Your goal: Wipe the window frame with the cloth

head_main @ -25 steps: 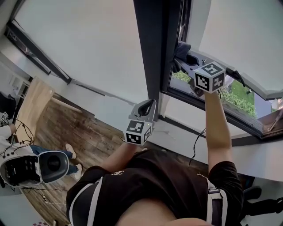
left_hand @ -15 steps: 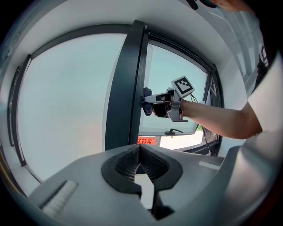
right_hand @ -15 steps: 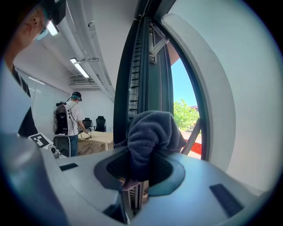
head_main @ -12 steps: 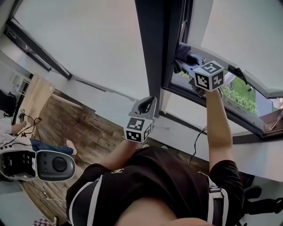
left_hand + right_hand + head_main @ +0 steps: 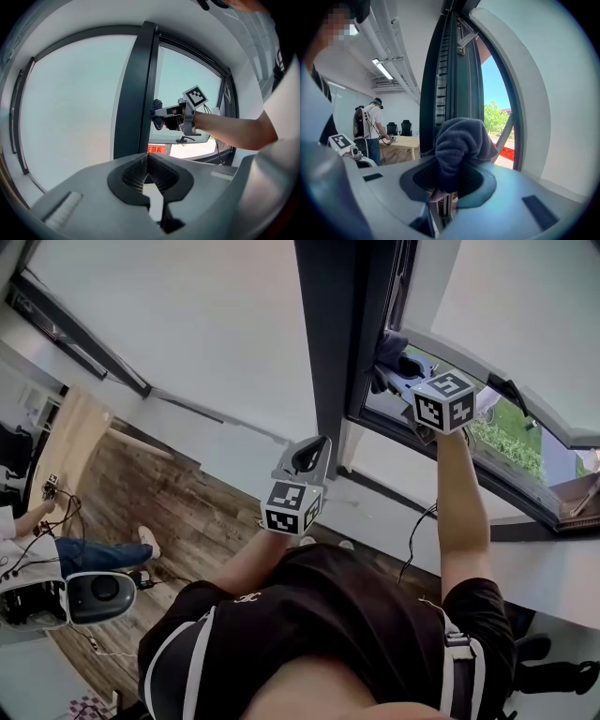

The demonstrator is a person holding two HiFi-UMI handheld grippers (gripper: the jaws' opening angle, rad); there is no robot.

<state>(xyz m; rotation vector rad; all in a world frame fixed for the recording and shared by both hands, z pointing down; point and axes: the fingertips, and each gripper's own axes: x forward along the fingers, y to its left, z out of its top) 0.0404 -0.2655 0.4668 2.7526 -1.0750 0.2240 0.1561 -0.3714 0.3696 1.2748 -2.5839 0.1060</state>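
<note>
Left tongs point(image 5: 148, 159) are nearest me, low in front of my chest. Jaws are together with nothing between them, idle and well apart from the work.

Right tongs point(image 5: 449, 180) are up at arm's length, clamped on the cloth point(image 5: 458, 140). It is a dark grey wad bunched out past the jaw tips.

In the head view the cloth sits on the inner edge of the dark upright frame point(image 5: 330, 343), beside the open sash point(image 5: 487, 306). It looks to be touching. The right gripper view puts the wad right in front of the frame's ribbed channel, but I cannot confirm pressure from there.

Past the frame, through the gap, are green bushes point(image 5: 511, 451) outside.

Step, as I judge it: mid-wipe on the upright, one-handed, with much of the frame's length not yet under the cloth.

Next move calls for sliding the wad along the channel with steady push into the frame and a firm clamp so the cloth doesn't drag out. I need to steer clear of the hinge bracket higher up the channel. Left tongs have no job here unless the sash needs steadying.
</note>
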